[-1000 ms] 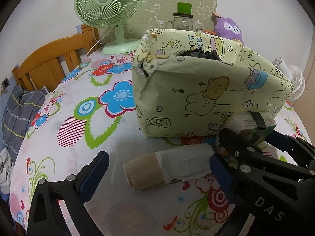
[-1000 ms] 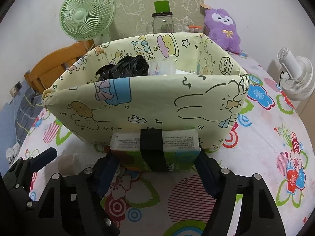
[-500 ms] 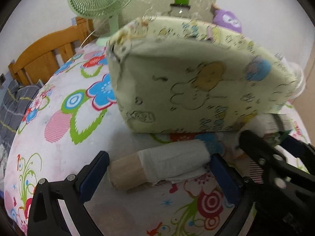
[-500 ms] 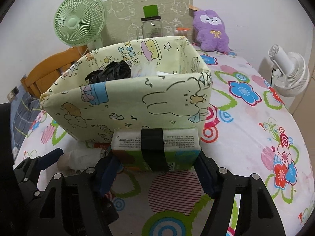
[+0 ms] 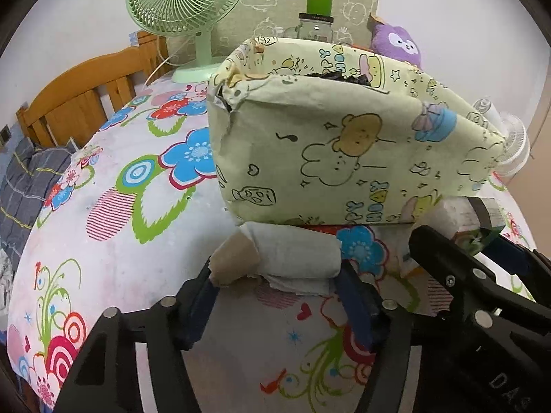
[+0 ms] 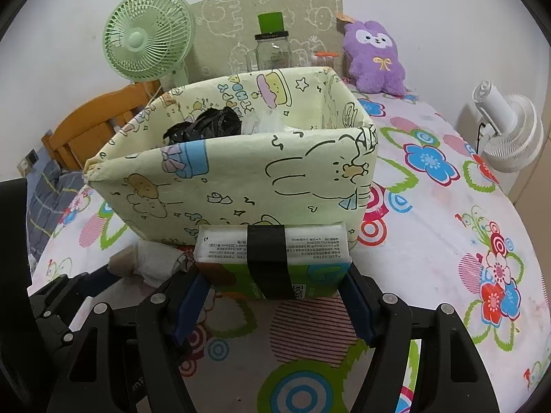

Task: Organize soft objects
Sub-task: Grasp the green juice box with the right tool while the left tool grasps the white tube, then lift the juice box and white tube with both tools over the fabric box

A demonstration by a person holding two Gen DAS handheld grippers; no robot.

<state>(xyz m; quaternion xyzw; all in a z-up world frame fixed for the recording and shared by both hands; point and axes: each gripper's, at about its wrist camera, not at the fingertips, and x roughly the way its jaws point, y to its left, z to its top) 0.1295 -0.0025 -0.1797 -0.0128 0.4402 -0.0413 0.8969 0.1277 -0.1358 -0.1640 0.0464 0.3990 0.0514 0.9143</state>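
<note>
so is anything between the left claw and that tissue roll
No. The left claw has just been closing and its pads now sit at both ends of the tissue roll with nothing between. The box stands right behind the roll.

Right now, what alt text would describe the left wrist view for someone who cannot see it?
The left gripper has just been closing around a nearly used-up paper roll lying on a flowered tablecloth, before a cartoon-printed box. A green fan stands behind.
</note>
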